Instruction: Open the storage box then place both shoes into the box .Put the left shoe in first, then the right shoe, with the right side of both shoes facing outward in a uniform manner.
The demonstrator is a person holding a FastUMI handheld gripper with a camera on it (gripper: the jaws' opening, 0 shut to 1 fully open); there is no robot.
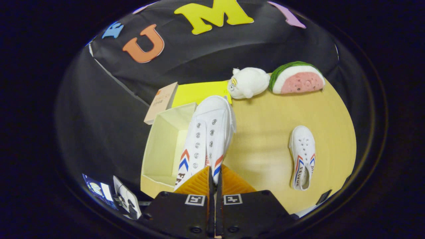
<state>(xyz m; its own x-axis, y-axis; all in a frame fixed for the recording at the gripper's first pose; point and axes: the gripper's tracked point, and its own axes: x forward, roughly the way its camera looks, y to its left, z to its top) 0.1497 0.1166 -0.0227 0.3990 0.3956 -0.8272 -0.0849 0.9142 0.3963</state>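
Gripper view: claw (214, 177) nearly closed, both fingers pinching the heel of the held shoe (207, 136), toe pointing away, hanging over the right wall of the open storage box (162, 142). Looks like the first-shoe step; box already open, lid (199, 91) lying behind it. Next move calls for shifting toward the box interior and lowering, with the shoe turned so its right side faces out. Second shoe (302, 156) waits on the tabletop (262, 132), well apart. White plush (249, 83), watermelon plush (296, 78) and a small carton (162, 101) sit beyond, not in the way.
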